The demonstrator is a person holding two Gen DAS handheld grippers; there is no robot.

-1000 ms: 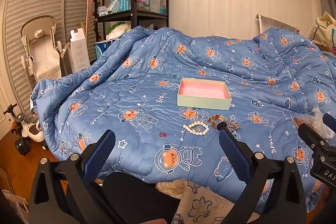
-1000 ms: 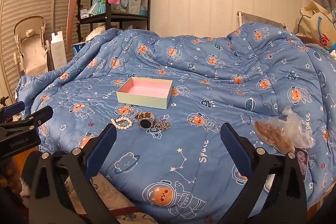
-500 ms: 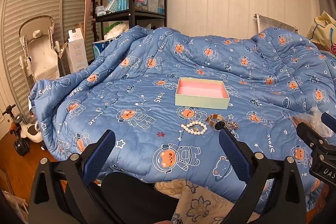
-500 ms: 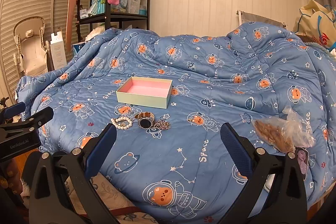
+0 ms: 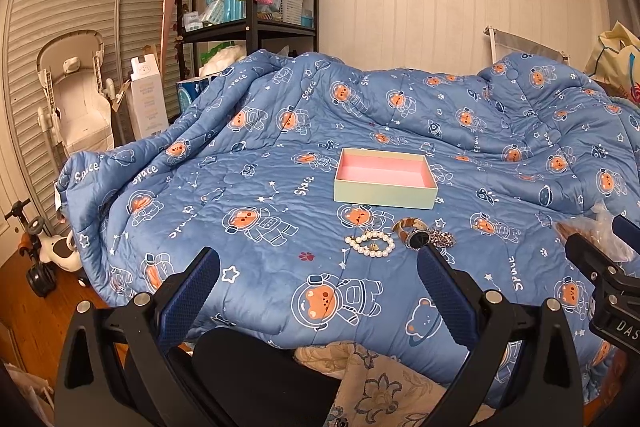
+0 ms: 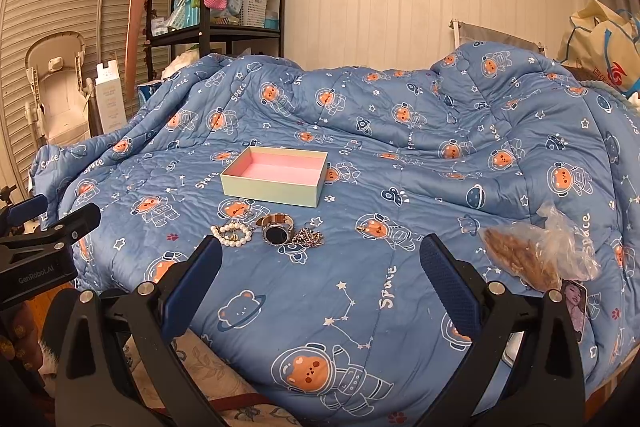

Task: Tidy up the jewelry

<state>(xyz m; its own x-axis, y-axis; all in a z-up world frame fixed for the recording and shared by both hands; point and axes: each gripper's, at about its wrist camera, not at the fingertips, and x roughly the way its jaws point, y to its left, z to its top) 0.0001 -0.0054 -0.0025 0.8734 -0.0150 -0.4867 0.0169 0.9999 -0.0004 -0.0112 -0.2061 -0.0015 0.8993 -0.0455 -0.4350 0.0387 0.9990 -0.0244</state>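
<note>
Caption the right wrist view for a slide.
Open right gripper faces a pearl bracelet, watch and chain before an empty box.

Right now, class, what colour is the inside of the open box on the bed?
Pink inside the box, with pale green outer walls; clearest in the left wrist view.

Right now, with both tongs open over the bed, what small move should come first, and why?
Probably ease the left tongs forward and down toward the pearl bracelet. It lies on the blue quilt closest to that side, beside the watch and chain, all still outside the empty pink-lined box. Both tongs are open and holding nothing.
</note>
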